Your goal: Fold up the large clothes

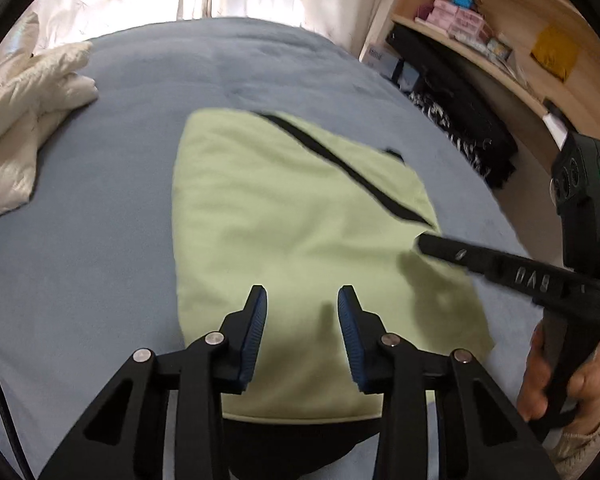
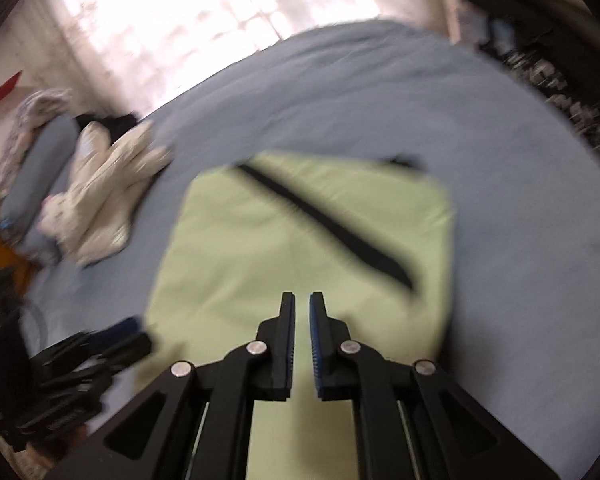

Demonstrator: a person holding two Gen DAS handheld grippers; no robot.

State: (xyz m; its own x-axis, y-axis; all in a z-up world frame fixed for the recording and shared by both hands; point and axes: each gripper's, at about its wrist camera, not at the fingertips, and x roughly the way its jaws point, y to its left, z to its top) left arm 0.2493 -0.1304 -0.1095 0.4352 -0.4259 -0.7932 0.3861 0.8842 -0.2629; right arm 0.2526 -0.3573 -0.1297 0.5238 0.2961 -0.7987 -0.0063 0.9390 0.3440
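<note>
One green garment (image 1: 284, 216) lies folded on the bed (image 1: 100, 240). The left gripper (image 1: 302, 296) is spread, holding nothing. The right gripper (image 2: 302, 300) is nearly pressed together, holding nothing.

Raised letters are being shown on the black finger of the right gripper (image 1: 424, 242), at the right of the left wrist view. They are being seen upside down and are being read, uncertainly, as "BVD" or "DAB". Printing on the boxes (image 1: 464, 20) on the wooden shelf (image 1: 512, 80), upper right, is too small to be read. Nothing legible is being shown in the blurred right wrist view.
</note>
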